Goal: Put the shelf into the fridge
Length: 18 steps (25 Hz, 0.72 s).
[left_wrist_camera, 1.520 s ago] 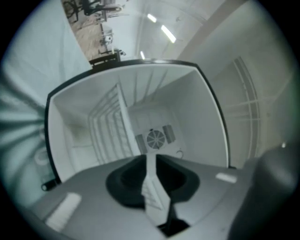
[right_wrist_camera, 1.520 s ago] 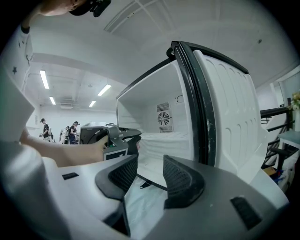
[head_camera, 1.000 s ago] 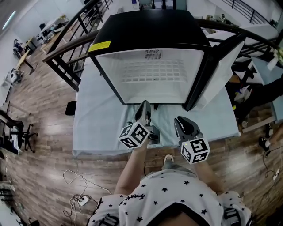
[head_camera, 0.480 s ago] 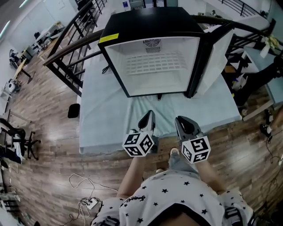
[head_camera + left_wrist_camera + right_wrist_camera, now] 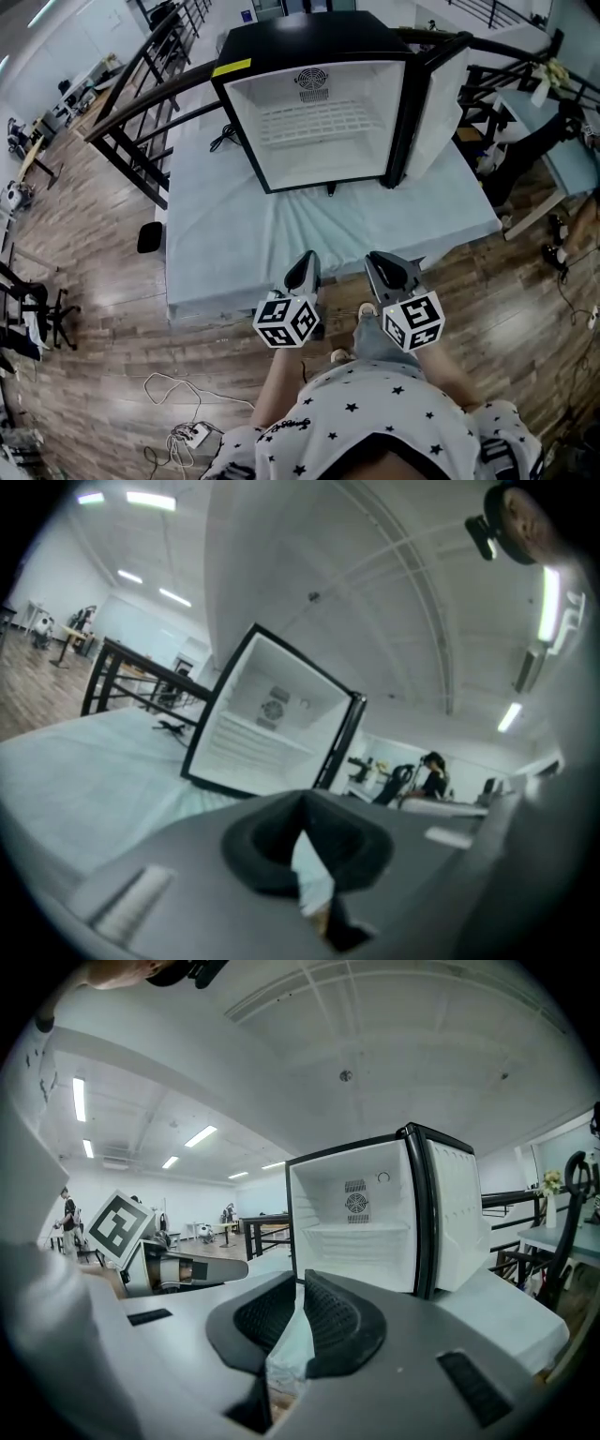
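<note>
The black mini fridge [image 5: 309, 37] stands open on the cloth-covered table [image 5: 234, 253], its door [image 5: 436, 98] swung to the right. A white wire shelf [image 5: 314, 122] lies level inside the white cabinet, and also shows in the right gripper view [image 5: 356, 1230]. Both grippers hang side by side near the person's body, at the table's front edge and well short of the fridge. My left gripper [image 5: 305, 264] is shut, pads together, nothing held [image 5: 302, 803]. My right gripper [image 5: 380, 262] has its pads drawn almost together with a thin slit, nothing between them [image 5: 295, 1283].
A black railing [image 5: 141, 89] runs behind and to the left of the table. A dark cable [image 5: 225, 141] lies on the cloth left of the fridge. Wood floor with loose cables [image 5: 169, 403] lies below. A person sits at right [image 5: 562, 122].
Both grippers have drawn back toward the person, from over the cloth to the table's front edge. The fridge now sits farther off in the head view.
</note>
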### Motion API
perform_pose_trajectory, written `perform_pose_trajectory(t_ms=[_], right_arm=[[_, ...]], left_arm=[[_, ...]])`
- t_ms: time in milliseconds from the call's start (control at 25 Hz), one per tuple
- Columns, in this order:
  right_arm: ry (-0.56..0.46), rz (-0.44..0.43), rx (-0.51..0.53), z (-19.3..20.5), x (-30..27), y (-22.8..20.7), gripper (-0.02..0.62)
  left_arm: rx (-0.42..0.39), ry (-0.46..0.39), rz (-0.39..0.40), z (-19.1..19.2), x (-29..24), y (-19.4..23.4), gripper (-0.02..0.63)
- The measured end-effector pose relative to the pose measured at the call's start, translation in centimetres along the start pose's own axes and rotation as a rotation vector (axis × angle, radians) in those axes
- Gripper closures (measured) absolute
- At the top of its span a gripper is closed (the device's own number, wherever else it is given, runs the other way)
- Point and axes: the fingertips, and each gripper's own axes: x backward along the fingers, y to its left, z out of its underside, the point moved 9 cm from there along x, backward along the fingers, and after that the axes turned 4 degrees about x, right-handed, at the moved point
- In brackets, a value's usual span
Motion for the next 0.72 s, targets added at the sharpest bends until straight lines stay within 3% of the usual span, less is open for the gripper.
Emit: perform_pose_trajectory(t_ms=[320, 720], right_arm=[[-0.015, -0.045, 0.014, 0.6, 1.6, 3.0, 0.557], [-0.014, -0.102, 0.033, 0.5, 1.7, 4.4, 0.575]], left_arm=[[-0.015, 0.009, 0.004, 1.5, 3.8, -0.2, 0.603], [-0.004, 0.008, 0.017, 1.3, 4.5, -0.3, 0.603]])
